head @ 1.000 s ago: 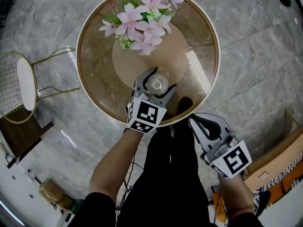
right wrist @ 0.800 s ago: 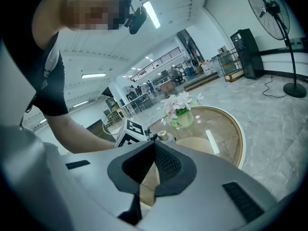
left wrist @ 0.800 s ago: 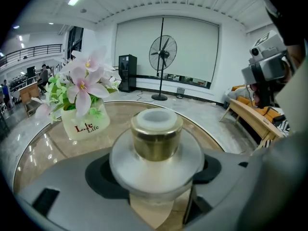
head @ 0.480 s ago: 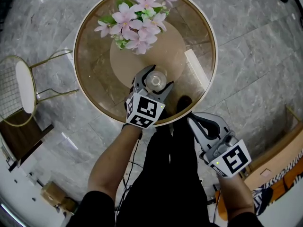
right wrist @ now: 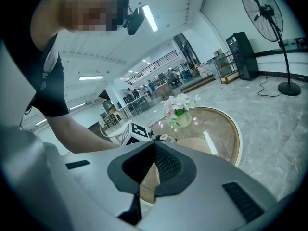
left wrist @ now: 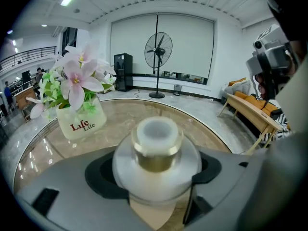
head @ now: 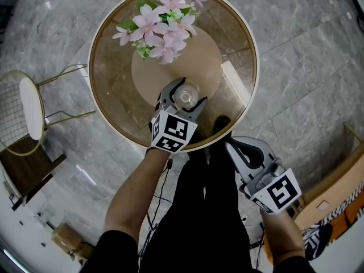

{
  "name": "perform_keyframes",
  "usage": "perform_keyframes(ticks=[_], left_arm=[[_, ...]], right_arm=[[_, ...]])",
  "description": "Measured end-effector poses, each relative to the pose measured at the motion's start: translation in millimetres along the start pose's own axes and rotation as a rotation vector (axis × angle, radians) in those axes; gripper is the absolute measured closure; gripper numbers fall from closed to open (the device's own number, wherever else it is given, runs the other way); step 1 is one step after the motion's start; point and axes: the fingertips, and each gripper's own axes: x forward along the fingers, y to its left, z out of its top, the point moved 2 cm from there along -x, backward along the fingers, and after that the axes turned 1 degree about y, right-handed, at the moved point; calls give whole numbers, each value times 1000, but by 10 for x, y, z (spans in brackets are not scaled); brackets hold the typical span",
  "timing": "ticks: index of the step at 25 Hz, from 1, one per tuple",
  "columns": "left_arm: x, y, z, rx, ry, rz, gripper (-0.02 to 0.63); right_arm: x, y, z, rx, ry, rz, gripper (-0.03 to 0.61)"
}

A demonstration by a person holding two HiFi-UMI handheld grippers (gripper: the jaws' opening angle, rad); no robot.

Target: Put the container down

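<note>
The container point(left wrist: 155, 158) is a clear round glass bottle with a gold collar and a white cap. It stands upright between the jaws of my left gripper point(head: 183, 95), which is shut on its body, above the near part of the round glass table point(head: 109, 84). The cap point(head: 185, 96) shows from above in the head view. My right gripper point(head: 238, 148) hangs off the table's near right edge, over the person's dark trousers, its jaws shut with nothing between them point(right wrist: 153, 170).
A white vase of pink flowers point(head: 161, 24) marked "Life" point(left wrist: 78, 113) stands at the table's far side. A white strip point(head: 235, 82) lies on the glass at the right. A gold wire chair point(head: 28, 107) stands left of the table on the marble floor.
The view has drifted slightly; my left gripper with the bottle sits a touch farther over the table. The right gripper has barely moved.
</note>
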Motion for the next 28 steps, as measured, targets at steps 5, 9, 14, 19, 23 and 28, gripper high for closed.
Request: perform_keyframes(ticks=[5, 9, 14, 19, 23, 28], left_arm=[[-107, -20, 79, 8, -23, 3, 258], [-303, -9, 257, 3, -61, 19, 258], [-785, 22, 516, -42, -96, 42, 262], [-1599, -98, 1008, -71, -144, 76, 328], [-2390, -139, 1577, -62, -214, 101, 337], [-3289, -279, 2119, -112, -310, 72, 339]], right_arm=[[-53, 103, 57, -8, -29, -7, 563], [-133, 238, 251, -32, -66, -12, 563], [-316, 586, 730, -71, -128, 10, 558], [-624, 1021, 1370, -133, -157, -18, 558], [-941, 1386, 1903, -120, -248, -49, 563], [-1372, 1926, 2319, -149, -297, -50, 563]])
